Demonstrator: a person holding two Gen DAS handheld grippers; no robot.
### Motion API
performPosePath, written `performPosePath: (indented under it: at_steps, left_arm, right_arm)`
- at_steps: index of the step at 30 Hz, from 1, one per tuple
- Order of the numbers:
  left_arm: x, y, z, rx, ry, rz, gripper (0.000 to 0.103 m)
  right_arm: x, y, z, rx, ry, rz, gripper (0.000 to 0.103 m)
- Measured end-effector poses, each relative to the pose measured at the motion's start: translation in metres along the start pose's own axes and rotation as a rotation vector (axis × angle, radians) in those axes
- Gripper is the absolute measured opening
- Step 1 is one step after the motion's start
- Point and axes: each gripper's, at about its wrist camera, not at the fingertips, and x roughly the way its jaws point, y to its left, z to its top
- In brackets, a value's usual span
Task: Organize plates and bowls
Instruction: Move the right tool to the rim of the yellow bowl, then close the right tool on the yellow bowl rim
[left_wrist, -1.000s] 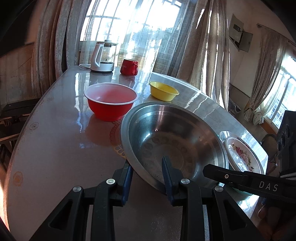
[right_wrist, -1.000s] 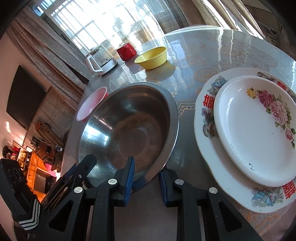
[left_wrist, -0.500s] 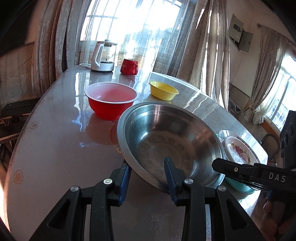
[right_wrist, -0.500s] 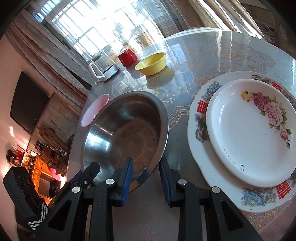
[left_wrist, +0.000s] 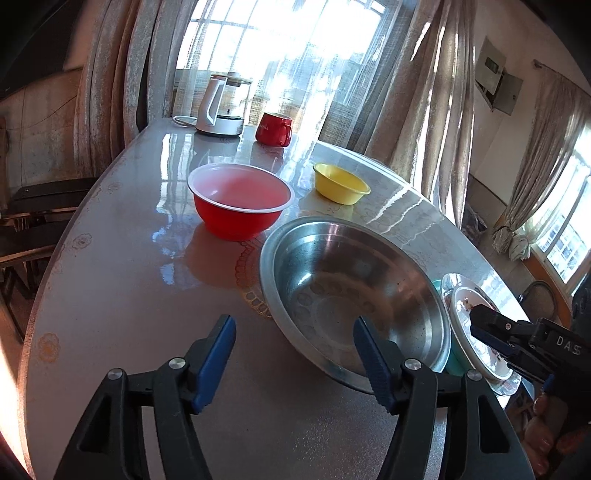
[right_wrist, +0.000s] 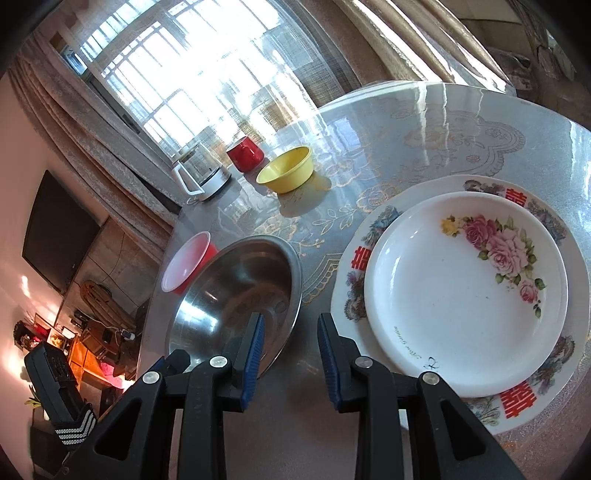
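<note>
Both pairs of fingers, clamped on the rim of the wide stainless-steel bowl (left_wrist: 354, 295) a second ago, have let go and spread apart. The left gripper (left_wrist: 291, 354) now hangs released, one blue pad over bare surface and the other over the bowl's near rim; whether that pad touches the metal cannot be told. The right gripper (right_wrist: 290, 347) is likewise released, its left finger over the steel bowl's edge and its right finger over the rim of the large white plate with red characters (right_wrist: 517, 400).

The steel bowl sits on the glossy patterned surface (left_wrist: 129, 295), just beside the large plate, which carries a smaller white rose-patterned plate (right_wrist: 461, 291). A red plastic bowl (left_wrist: 240, 206) stands behind it and a small yellow bowl (left_wrist: 341, 184) further back, near a red mug (left_wrist: 274, 129) and a white kettle (left_wrist: 221, 105).

The bowls appear unstacked, so sorting looks unfinished. The hazards lie in crowding: the steel bowl seems to press close to the plates and to a teal object (left_wrist: 448, 354) partly hidden beneath its rim, so a careless withdrawal could knock the rim and shove the stacked china toward the surface's edge. Thin, slick metal also invites a slipping grip on any re-grasp.
</note>
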Motion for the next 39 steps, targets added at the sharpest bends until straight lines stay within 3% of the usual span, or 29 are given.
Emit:
performPosePath:
  at_steps: [2, 6, 9, 18, 26, 31, 39]
  left_arm:
    - [-0.003, 0.002, 0.004, -0.007, -0.013, 0.012, 0.070]
    - [-0.006, 0.002, 0.016, -0.013, -0.032, 0.040, 0.085]
    - [-0.002, 0.000, 0.026, -0.005, -0.025, 0.061, 0.091]
    - [0.017, -0.004, 0.073, -0.008, 0.017, 0.104, 0.091]
    - [0.045, -0.004, 0.112, -0.031, 0.085, 0.112, 0.093]
    - [0.063, -0.010, 0.133, -0.045, 0.112, 0.116, 0.093]
    - [0.089, -0.017, 0.163, -0.052, 0.160, 0.125, 0.093]
  right_arm:
    - [-0.001, -0.003, 0.003, 0.004, -0.004, 0.002, 0.030]
    - [0.004, -0.005, 0.010, 0.003, 0.008, -0.007, 0.033]
    - [0.009, -0.005, 0.018, -0.007, 0.027, -0.009, 0.034]
    - [0.027, 0.000, 0.080, -0.051, 0.046, -0.056, 0.039]
    - [0.083, -0.001, 0.147, -0.058, 0.062, -0.092, 0.039]
    - [0.135, -0.011, 0.182, 0.037, 0.133, -0.047, 0.039]
    - [0.207, -0.010, 0.211, 0.077, 0.190, -0.051, 0.039]
